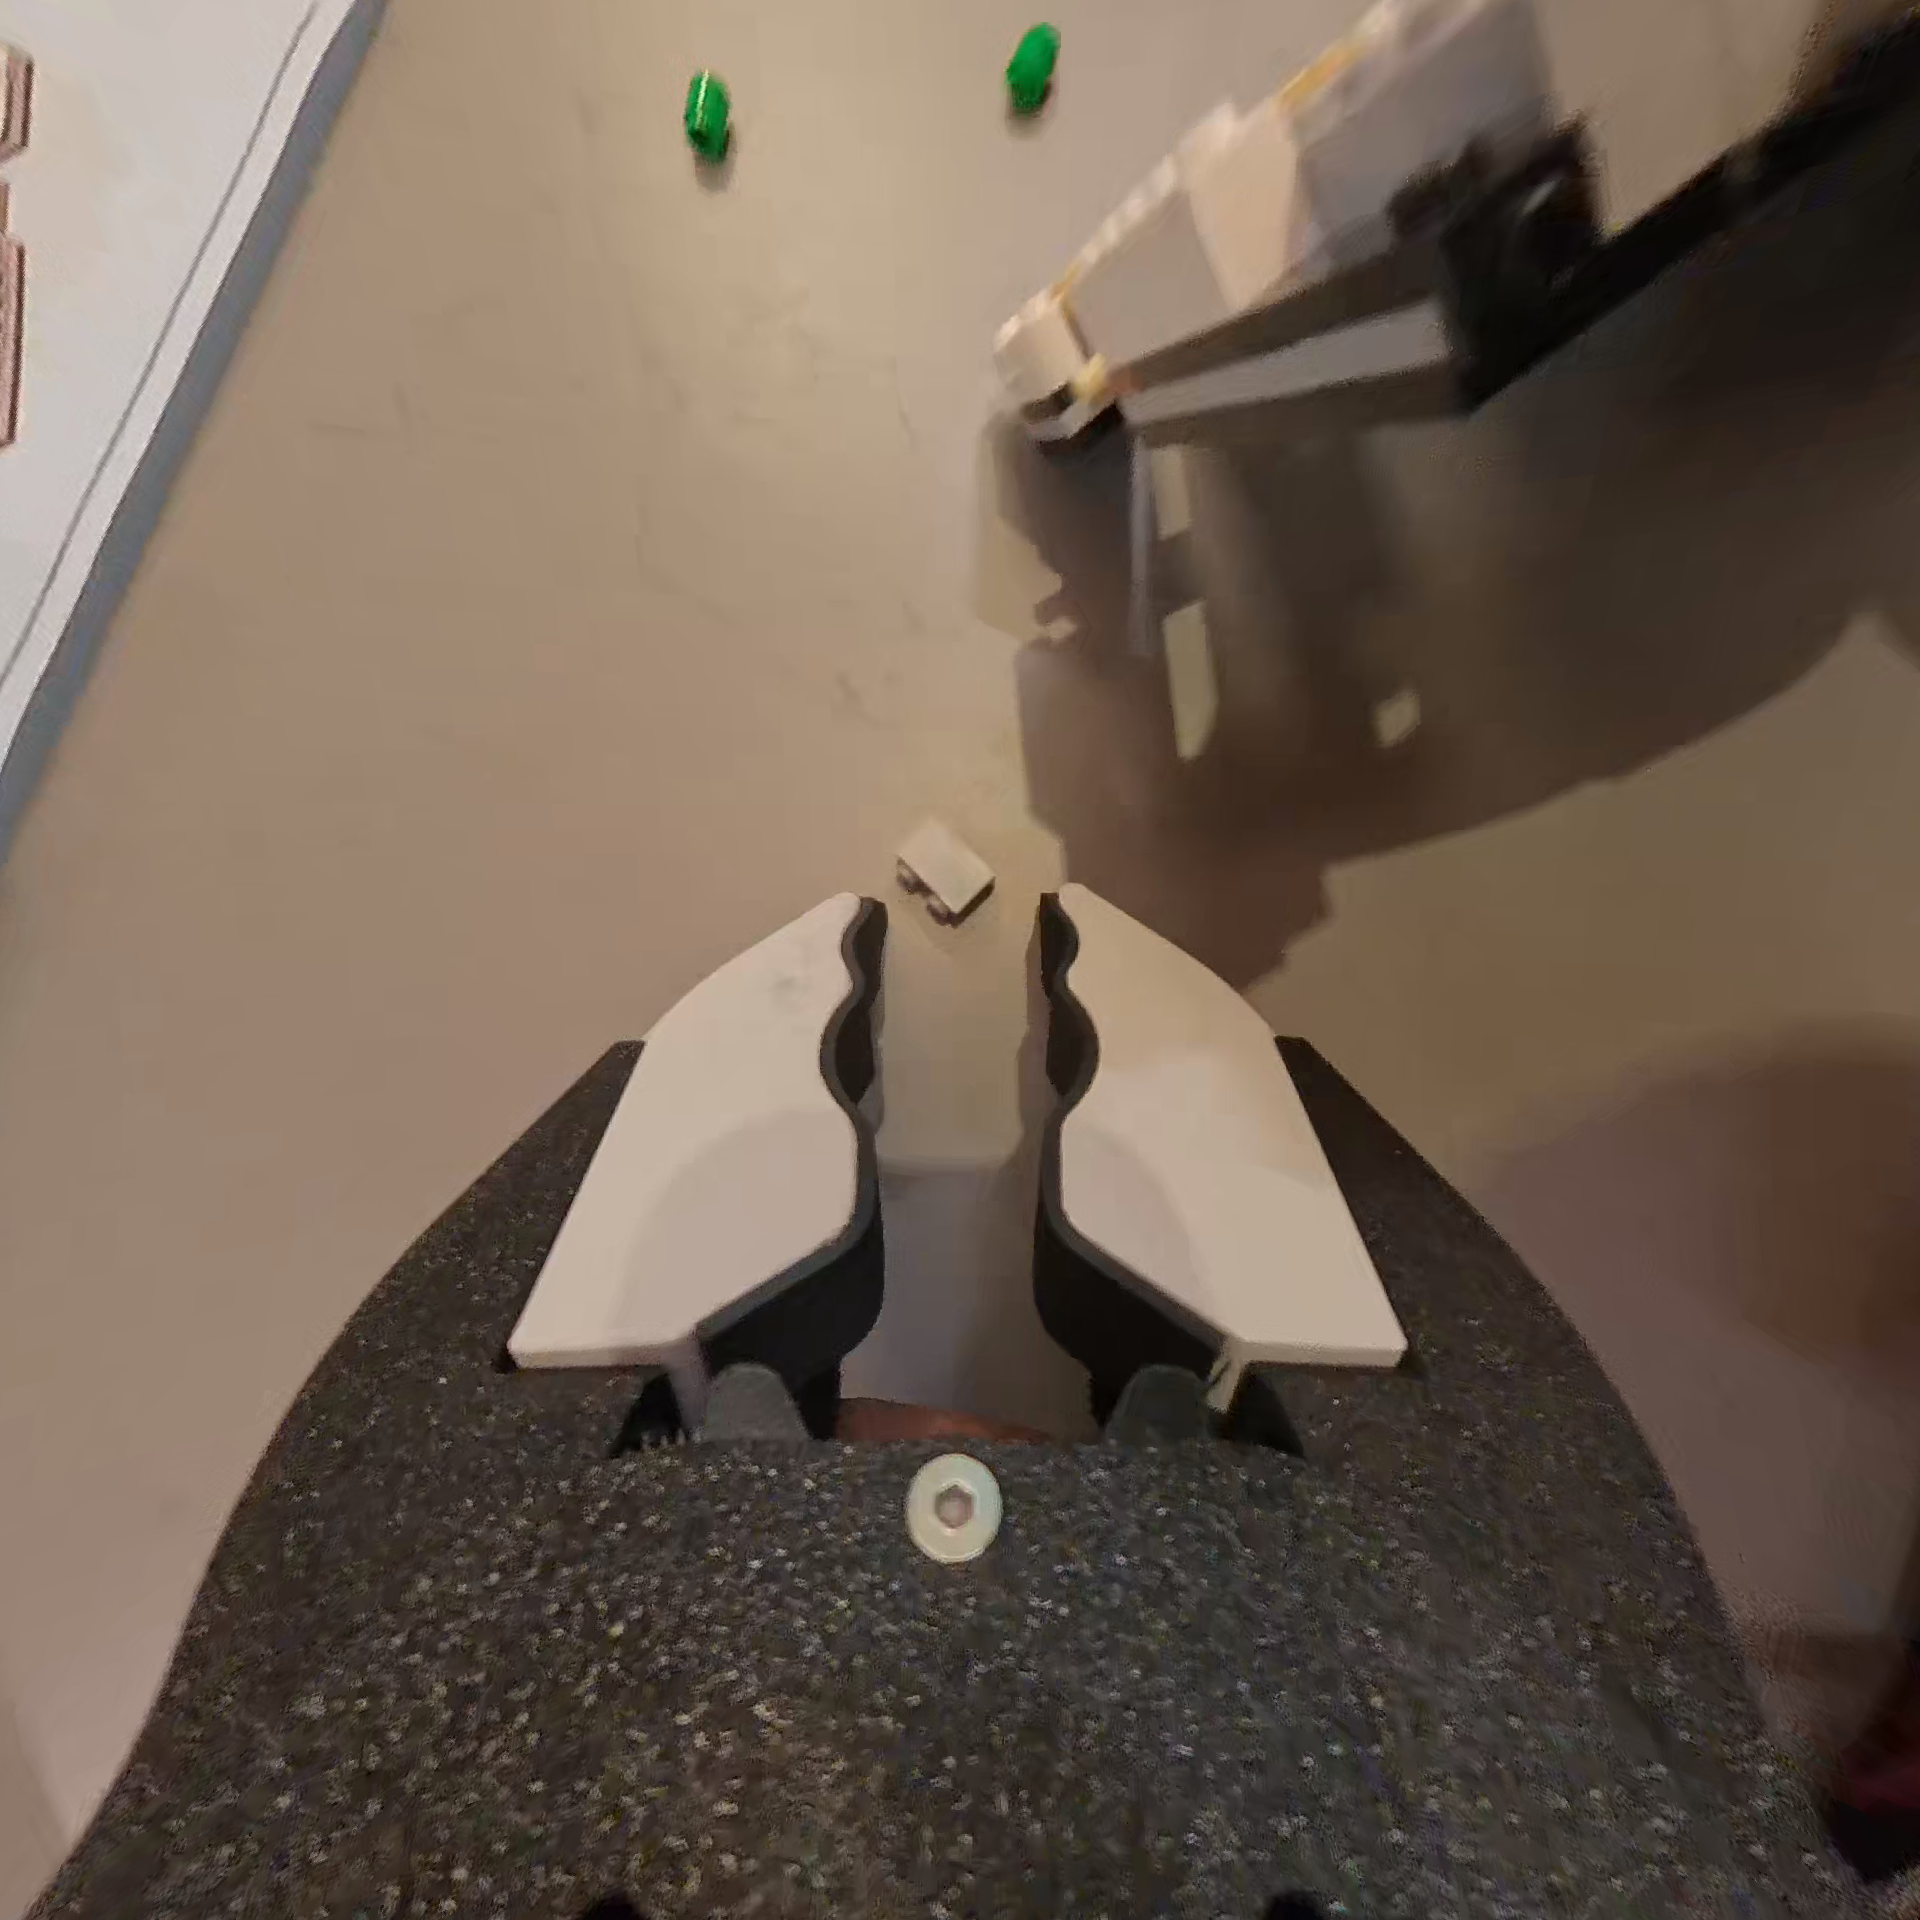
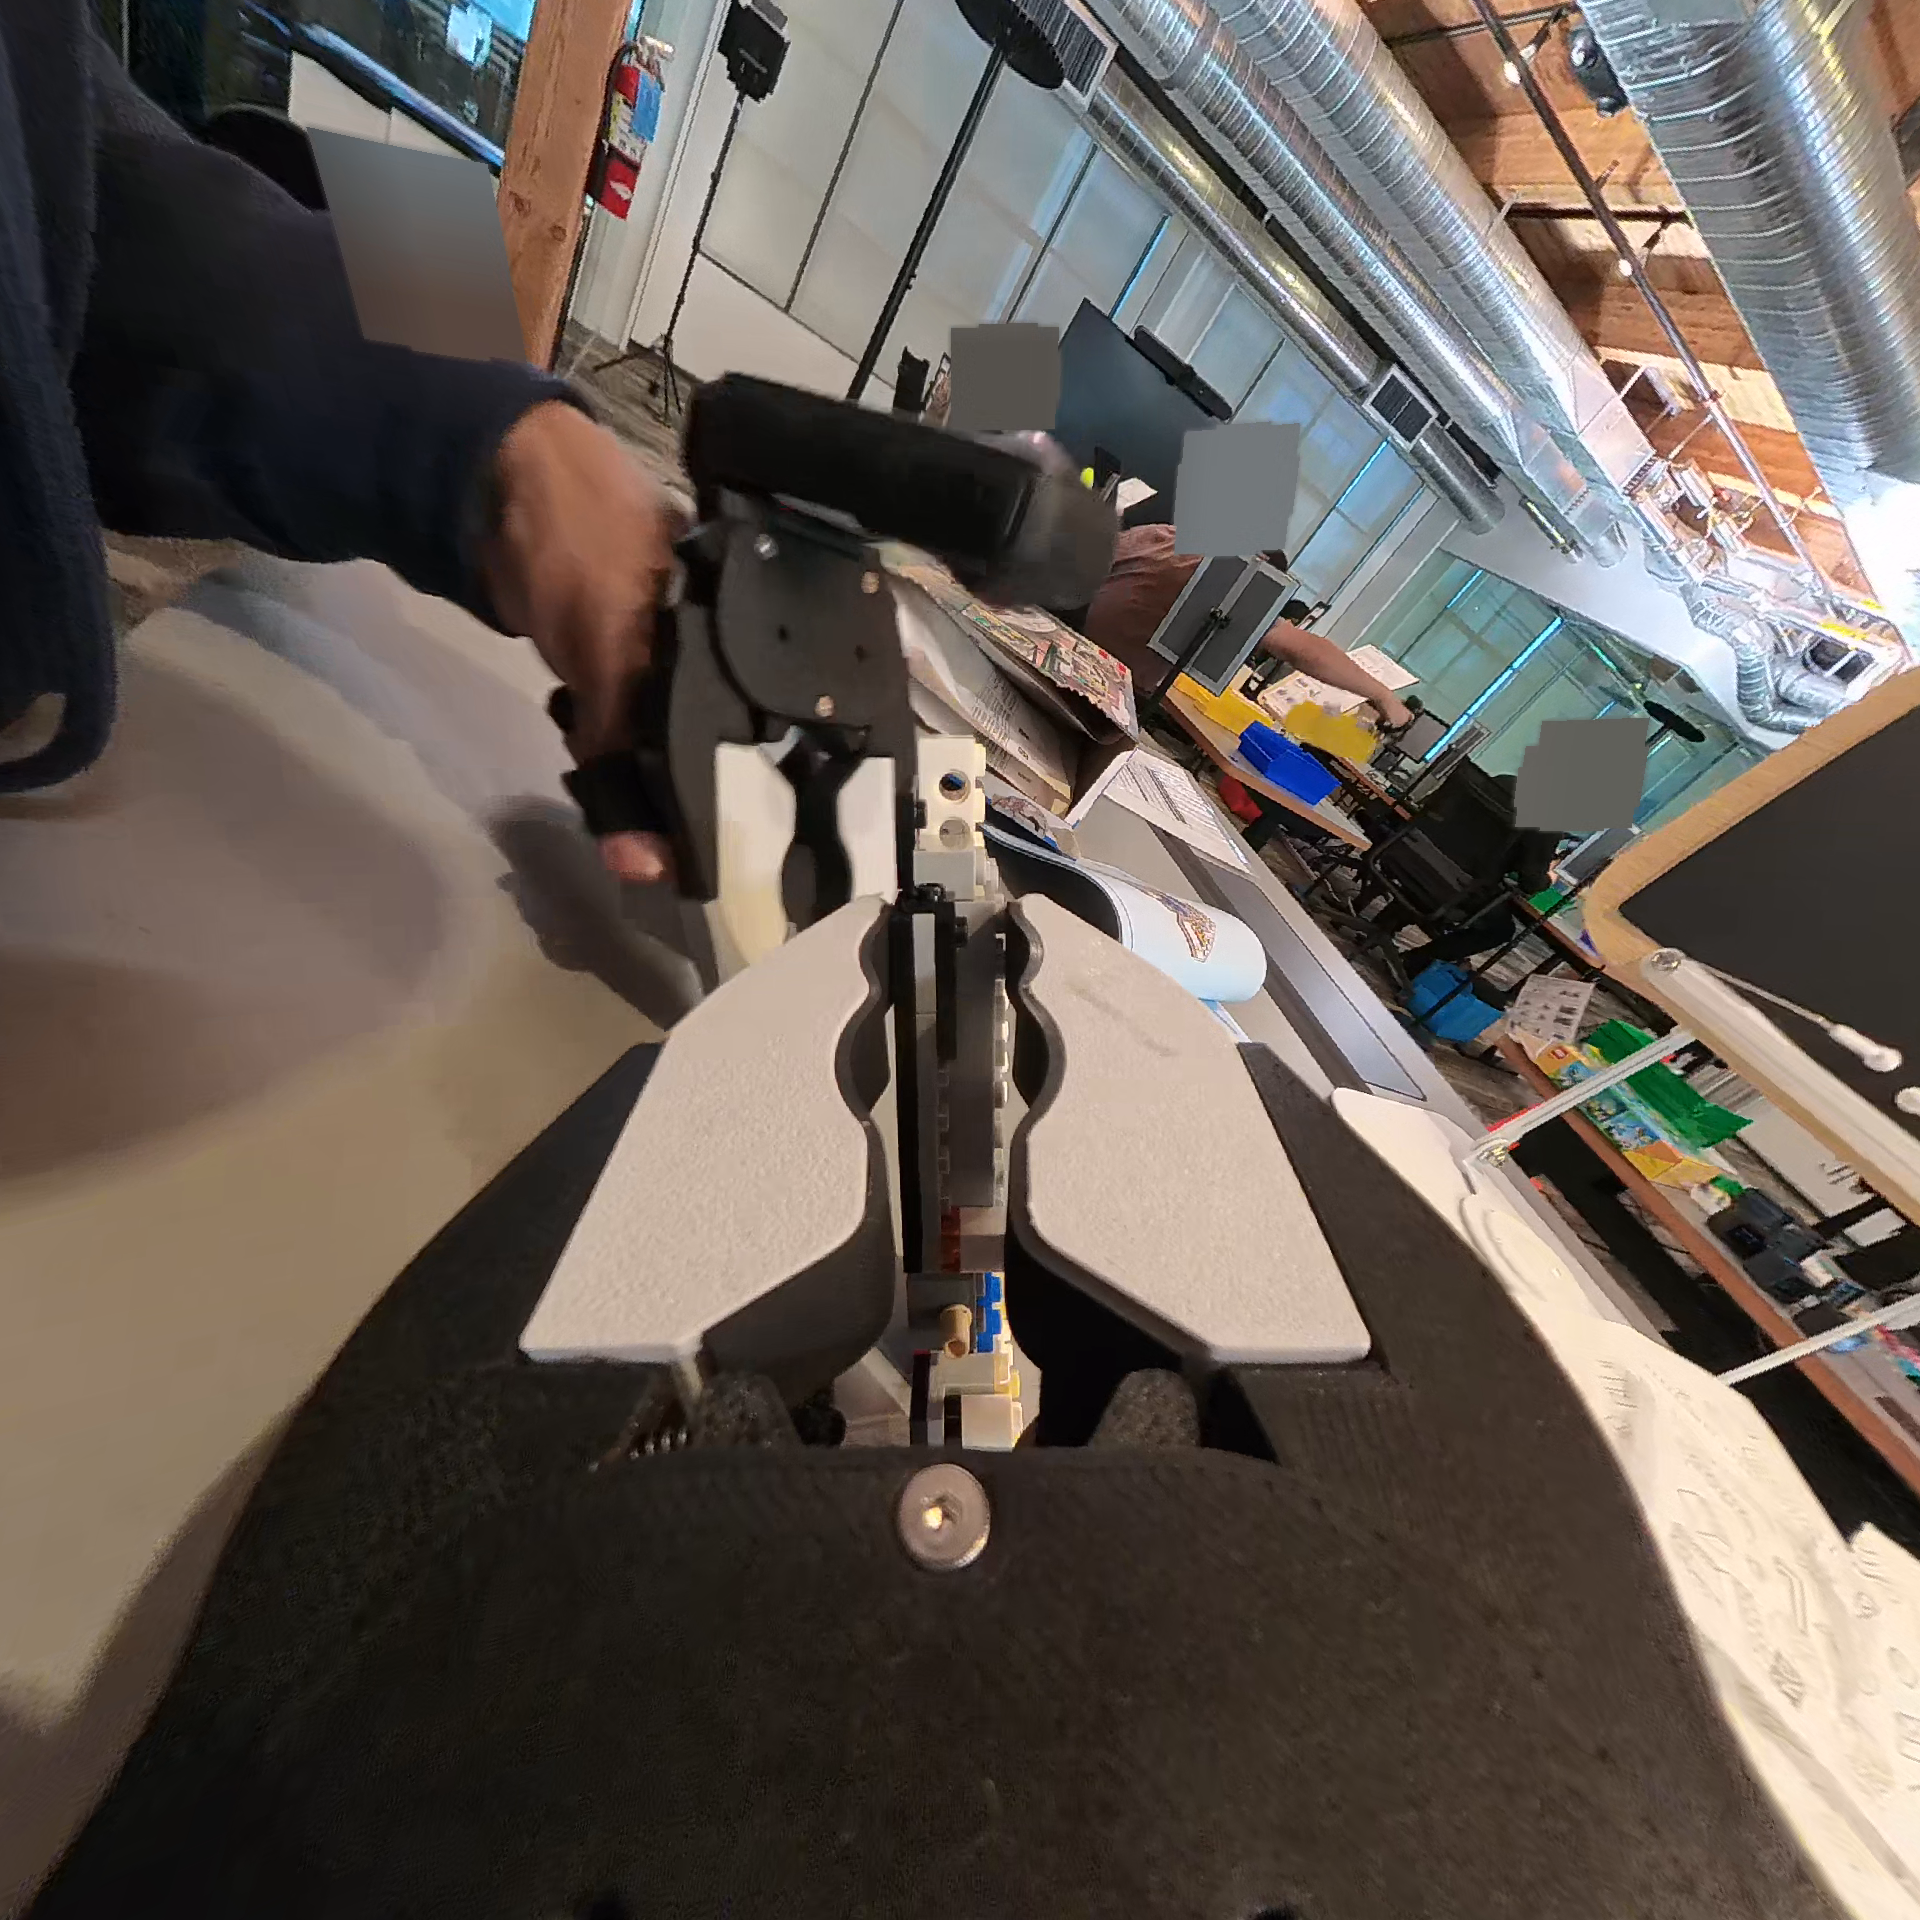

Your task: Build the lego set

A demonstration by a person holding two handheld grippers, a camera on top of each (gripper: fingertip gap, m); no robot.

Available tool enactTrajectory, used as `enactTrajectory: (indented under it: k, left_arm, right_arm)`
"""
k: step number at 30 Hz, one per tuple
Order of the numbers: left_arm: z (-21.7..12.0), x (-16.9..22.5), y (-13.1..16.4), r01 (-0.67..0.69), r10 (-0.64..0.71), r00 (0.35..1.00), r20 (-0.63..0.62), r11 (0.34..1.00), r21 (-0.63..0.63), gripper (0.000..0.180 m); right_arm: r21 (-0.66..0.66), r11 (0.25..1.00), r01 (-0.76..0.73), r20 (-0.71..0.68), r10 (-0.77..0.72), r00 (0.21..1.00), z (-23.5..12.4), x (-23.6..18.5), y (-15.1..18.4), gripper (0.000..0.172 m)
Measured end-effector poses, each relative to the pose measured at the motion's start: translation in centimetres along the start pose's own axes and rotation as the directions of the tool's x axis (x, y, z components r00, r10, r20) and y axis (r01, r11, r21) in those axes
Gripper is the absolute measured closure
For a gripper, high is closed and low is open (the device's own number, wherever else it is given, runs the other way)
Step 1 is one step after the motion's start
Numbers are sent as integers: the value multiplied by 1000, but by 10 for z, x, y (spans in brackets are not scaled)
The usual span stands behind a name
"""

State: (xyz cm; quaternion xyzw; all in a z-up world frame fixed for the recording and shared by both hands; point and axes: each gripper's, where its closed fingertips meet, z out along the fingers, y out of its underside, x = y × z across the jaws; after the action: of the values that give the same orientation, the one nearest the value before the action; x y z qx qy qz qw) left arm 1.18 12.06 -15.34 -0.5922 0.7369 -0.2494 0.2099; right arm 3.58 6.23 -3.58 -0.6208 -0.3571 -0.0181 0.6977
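Between my right claw's (image 2: 951,925) two grey fingers (image 2: 769,1091) sits a brick-built assembly (image 2: 951,1039), black plates on one side and grey studded pieces on the other, with white pierced bricks standing out past the fingertips. Both pads press on its flanks, so I count it as clamped. From the left wrist view the same assembly (image 1: 1236,270) hangs well above the tabletop (image 1: 520,623), off to the right, blurred.

I judge that assembly to be light and stiff but fragile at its joints: a squeeze across the flat plates is safe, while any twist on the protruding white end could pop pieces loose.

My left claw (image 1: 961,904) is released, nothing between its pads. Just past its fingertips, close to the left one and slightly left of the centre line, a small pale brick (image 1: 943,871) lies on the tabletop, turned at an angle so a corner faces me and its studs point towards the left finger. No pad touches it. I expect it to be very light, hard and smooth, so it may skate or spin if nudged on one side; the two flat opposite faces look like the place to take it, which would call for turning the claw to match.

Two small green pieces (image 1: 709,114) (image 1: 1031,64) lie farther off.
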Motion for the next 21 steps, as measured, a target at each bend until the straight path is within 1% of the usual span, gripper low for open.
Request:
enactTrajectory:
  k: [3, 6, 7, 10, 13, 15, 18, 21]
  left_arm:
    - [3, -6, -1, 27, -29, 996, 81, 999, 28, 156]
    - [6, -9, -4, -17, 14, 991, 130, 1000, 22, 165]
    - [7, -8, -6, -38, 35, 990, 136, 999, 19, 168]
    - [11, -11, -11, -92, 89, 985, 145, 996, 15, 169]
    - [13, -16, -13, -129, 124, 986, 112, 991, 36, 169]
    - [11, -15, -16, -164, 159, 985, 66, 983, 85, 169]
    - [-2, -11, -26, -226, 231, 973, -4, 953, 203, 169]
    - [-32, 0, -45, -300, 336, 941, -45, 887, 352, 169]
  right_arm:
    - [-3, 1000, 30, 7, -30, 1000, 1, -4, 0, 152]
    - [-4, 998, 60, 17, -60, 998, 2, -9, -1, 152]
    - [-2, 998, 64, 20, -64, 998, 2, -9, -1, 152]
    - [13, 998, 57, 25, -57, 998, 1, -10, -4, 152]
    - [40, 998, 39, 32, -40, 999, -1, -9, -7, 152]
    - [61, 998, 19, 41, -22, 999, -2, -10, -10, 152]
    - [84, 996, -19, 65, 13, 998, -4, -11, -12, 152]
    - [111, 991, -75, 95, 65, 993, -6, -11, -13, 152]
